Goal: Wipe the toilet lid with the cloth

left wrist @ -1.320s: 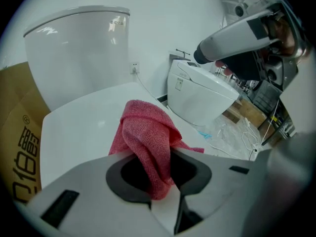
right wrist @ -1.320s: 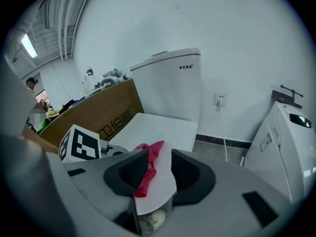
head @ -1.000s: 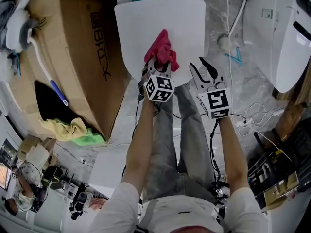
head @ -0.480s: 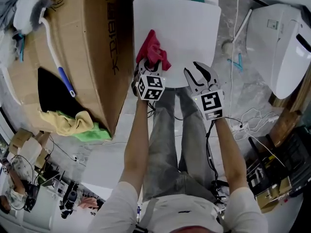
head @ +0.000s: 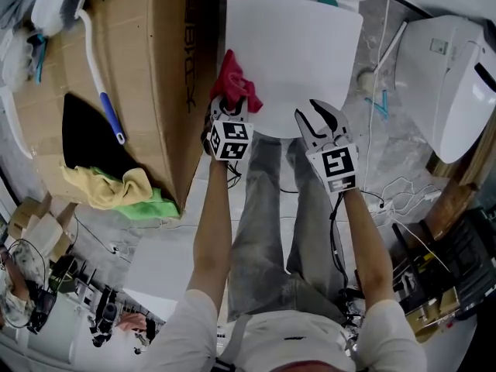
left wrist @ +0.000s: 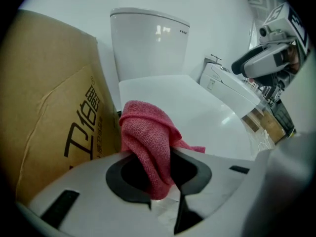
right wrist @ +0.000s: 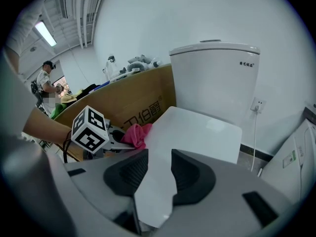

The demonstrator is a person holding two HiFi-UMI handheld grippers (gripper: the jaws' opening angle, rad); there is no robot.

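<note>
Two grippers are in view, and only one is loaded. The left gripper (left wrist: 160, 176) is clamped on the cloth (left wrist: 147, 135), with a bunched fold of fabric pinched between its dark pads. The right gripper (right wrist: 153, 174) holds nothing. Its jaws stand moderately apart, and only the white surface of the toilet lid (head: 302, 45) shows through the gap. It hangs at the lid's front edge, to the right of the left gripper.

Handling, as judged from appearance:
- The cloth is soft, light and limp. It should conform to the lid under light downward pressure and carries no risk of breakage.
- The present hold on a gathered fold looks adequate. A pinch on a single thin edge would probably slip or let the cloth trail.
- The lid is hard, smooth and glossy (reflections show on it), so the cloth should glide with little drag.

Appearance and location: the cloth is pink-red with a fine looped pile, like microfibre. It rises from the jaws as a rounded hump, with one corner trailing to the right onto the lid. It sits at the lid's left edge towards the front, just beside the cardboard box (head: 155, 76). The lid is closed and plain white, with the cistern (left wrist: 148, 43) behind it.
</note>
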